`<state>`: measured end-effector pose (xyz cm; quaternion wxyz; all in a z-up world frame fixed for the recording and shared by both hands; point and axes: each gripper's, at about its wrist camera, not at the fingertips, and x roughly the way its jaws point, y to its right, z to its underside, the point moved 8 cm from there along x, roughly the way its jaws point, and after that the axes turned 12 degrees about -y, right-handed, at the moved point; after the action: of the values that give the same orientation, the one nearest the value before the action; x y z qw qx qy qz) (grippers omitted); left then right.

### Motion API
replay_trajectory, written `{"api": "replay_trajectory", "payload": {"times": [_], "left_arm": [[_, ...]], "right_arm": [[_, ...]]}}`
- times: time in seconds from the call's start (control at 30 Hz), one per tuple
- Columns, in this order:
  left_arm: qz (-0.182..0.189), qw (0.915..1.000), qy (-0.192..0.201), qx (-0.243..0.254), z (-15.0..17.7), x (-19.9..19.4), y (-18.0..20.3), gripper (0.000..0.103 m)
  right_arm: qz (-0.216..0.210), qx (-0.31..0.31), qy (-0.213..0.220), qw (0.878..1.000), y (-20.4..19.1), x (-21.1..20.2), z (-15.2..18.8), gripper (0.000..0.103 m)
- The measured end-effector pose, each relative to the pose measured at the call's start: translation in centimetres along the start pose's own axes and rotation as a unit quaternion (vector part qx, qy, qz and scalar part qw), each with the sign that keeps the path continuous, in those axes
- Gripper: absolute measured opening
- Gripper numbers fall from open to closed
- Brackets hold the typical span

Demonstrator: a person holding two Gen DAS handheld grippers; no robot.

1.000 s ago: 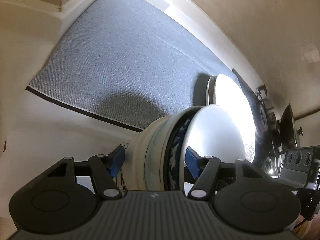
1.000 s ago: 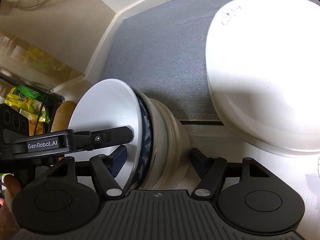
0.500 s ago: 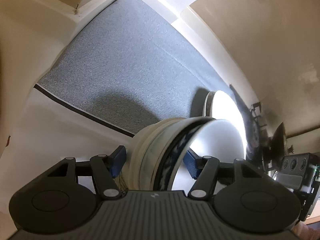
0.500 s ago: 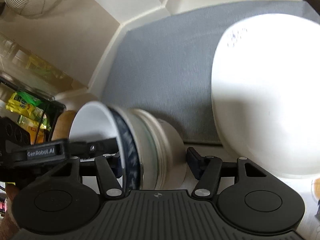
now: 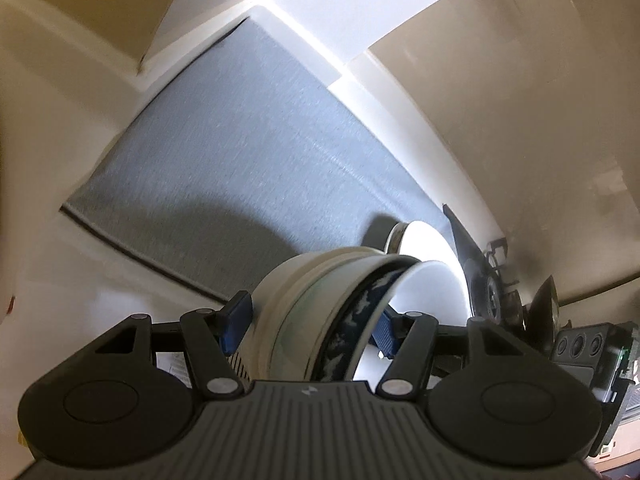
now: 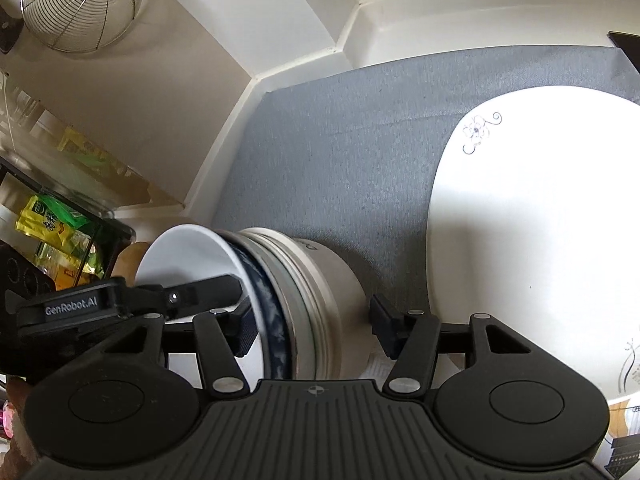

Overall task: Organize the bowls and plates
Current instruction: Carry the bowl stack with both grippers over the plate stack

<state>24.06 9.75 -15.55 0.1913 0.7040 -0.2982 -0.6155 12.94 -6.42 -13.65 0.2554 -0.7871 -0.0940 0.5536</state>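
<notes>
Left wrist view, left tongs (image 5: 308, 326) angled down, clamping bowl stack (image 5: 320, 320), right tongs (image 6: 312, 326) closing around it.

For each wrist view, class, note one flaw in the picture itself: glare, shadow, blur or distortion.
Left wrist view: the bowl stack throws a broad shadow on the grey mat; straight edges bend. Right wrist view: the large plate is blown out white.

"GenRobot.AI" stands in pale letters on the black left gripper (image 6: 132, 300), just left of the tilted stack of bowls (image 6: 280, 304); print on the yellow-green packets (image 6: 52, 220) beyond is unreadable
</notes>
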Motion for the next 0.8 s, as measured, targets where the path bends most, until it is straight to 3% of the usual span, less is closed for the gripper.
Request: {"api": "replay_trajectory", "payload": {"times": [0.8], "left_arm": [[0.009,0.9995,0.004,0.030,-1.7,1.1,4.1,0.066]], "right_arm": [[0.023,0.021,0.033,0.999,1.6,-2.9,-1.8,0.060]]}}
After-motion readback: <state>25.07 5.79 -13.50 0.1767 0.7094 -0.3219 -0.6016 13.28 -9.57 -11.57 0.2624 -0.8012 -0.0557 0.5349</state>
